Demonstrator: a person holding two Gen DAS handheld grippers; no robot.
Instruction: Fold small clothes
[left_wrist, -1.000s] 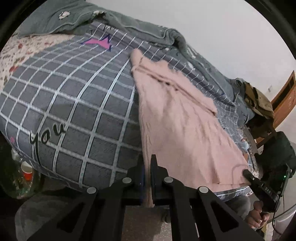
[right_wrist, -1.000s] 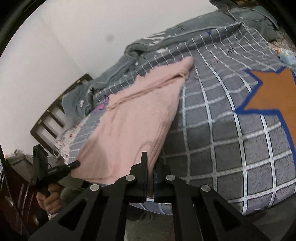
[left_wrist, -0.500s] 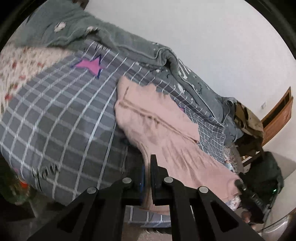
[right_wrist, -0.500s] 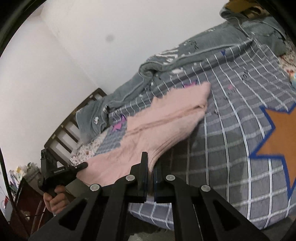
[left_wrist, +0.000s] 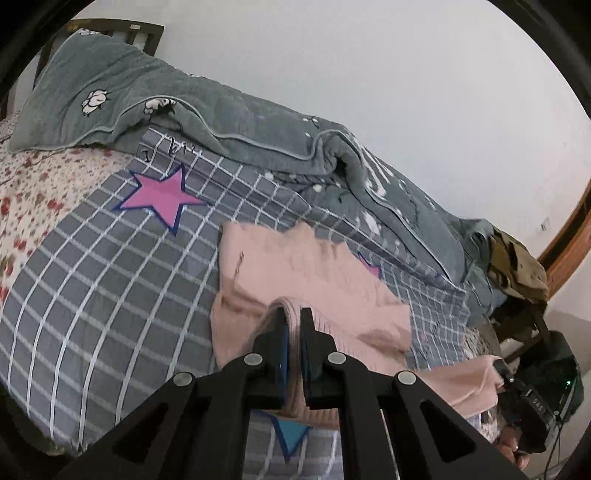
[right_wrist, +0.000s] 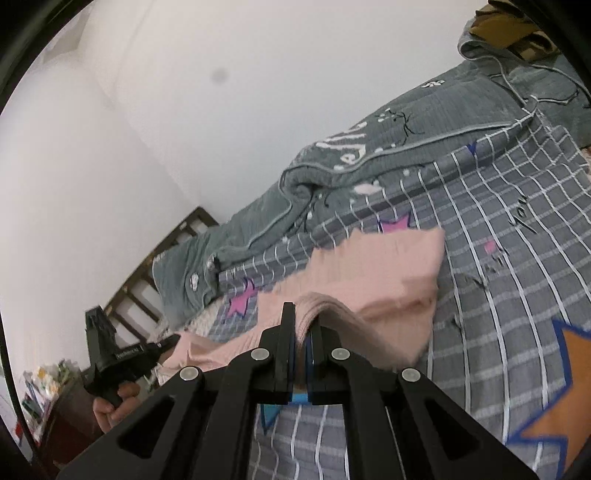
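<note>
Grippers, left (left_wrist: 293, 332) and right (right_wrist: 303, 328), each pinch a hem corner of soft, limp pink knit (left_wrist: 310, 273), likely light.

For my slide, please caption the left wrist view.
Left gripper shut on the pink garment, lifting its edge over the checked bedspread.

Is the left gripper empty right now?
No, the left gripper is shut on a fold of the pink knit garment, lifted above the checked bedspread.
</note>
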